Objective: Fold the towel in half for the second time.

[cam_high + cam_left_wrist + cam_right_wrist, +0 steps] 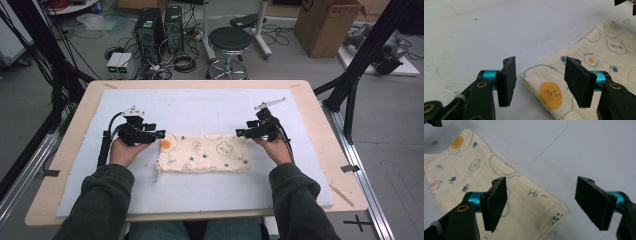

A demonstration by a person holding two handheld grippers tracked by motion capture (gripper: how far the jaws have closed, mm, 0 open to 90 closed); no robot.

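cloth (204, 153) folded into a strip, flat on the white mat (200, 195) mid-bench | left claw (540, 80) spread, over the cloth's left end corner, pinching nothing | right claw (544, 205) spread, over the right end corner, empty | advice: lower both evenly, pinch all layers at the corners, lift together

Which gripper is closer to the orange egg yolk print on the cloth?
Left. The left gripper hovers right beside the yolk print at the cloth's left end; the right gripper is at the far end.
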